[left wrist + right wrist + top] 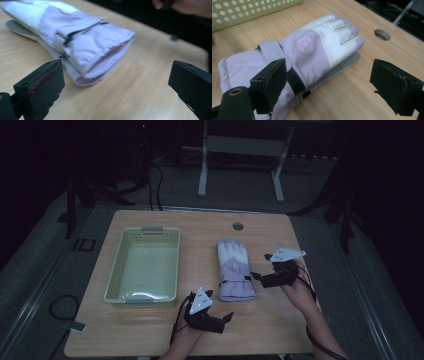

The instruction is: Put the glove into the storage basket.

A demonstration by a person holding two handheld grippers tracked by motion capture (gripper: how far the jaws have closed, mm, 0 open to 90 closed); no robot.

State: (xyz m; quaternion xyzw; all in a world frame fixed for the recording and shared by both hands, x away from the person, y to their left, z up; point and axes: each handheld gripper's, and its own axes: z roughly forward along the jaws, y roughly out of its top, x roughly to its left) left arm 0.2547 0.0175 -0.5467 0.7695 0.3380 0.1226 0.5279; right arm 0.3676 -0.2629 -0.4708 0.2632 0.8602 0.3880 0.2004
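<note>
A lilac and white winter glove lies flat on the wooden table, fingers pointing away, cuff toward me. A second glove's grey palm peeks out beneath it. My left gripper hovers near the front edge just short of the cuff, jaws open with only bare wood between them. My right gripper sits at the glove's right side by the black wrist strap. It is open, and the glove lies just beyond its jaws.
A pale yellow perforated basket stands empty on the table's left half; its wall shows in the right gripper view. A round cable hole is near the far edge. A white metal stand and cables are on the floor behind.
</note>
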